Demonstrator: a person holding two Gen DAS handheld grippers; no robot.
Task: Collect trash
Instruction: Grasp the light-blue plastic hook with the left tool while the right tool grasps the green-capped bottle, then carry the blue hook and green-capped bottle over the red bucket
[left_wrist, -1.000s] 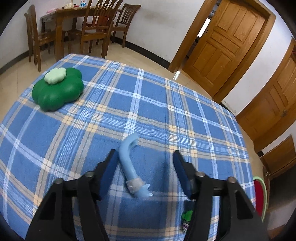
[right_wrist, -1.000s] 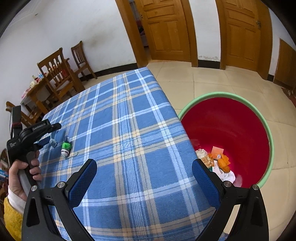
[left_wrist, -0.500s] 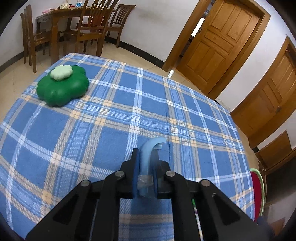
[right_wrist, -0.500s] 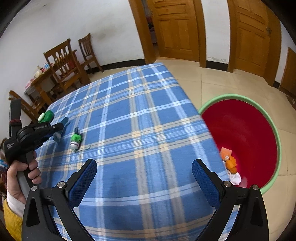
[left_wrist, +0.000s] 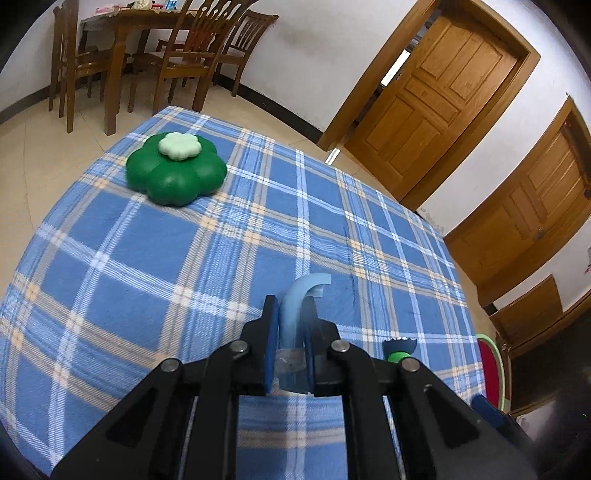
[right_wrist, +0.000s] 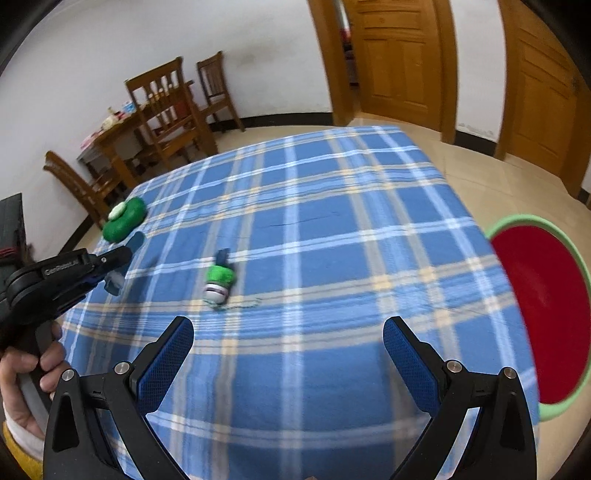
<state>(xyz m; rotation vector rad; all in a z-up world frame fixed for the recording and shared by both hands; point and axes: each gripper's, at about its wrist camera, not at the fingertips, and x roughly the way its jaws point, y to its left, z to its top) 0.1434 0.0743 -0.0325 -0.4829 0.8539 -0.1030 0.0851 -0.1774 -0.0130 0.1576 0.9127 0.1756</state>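
The left gripper (left_wrist: 290, 332) is clamped on a curved light-blue plastic piece (left_wrist: 295, 306), held above the blue plaid tablecloth (left_wrist: 184, 258) with its hooked end toward twelve o'clock in the left wrist view. The right gripper (right_wrist: 288, 350) hangs with its jaws wide apart and nothing between them. In its view a small green-and-white bottle (right_wrist: 219, 282) lies on the cloth at about eleven o'clock, and the red basin with a green rim (right_wrist: 546, 314) sits on the floor at three o'clock, off the table's edge.
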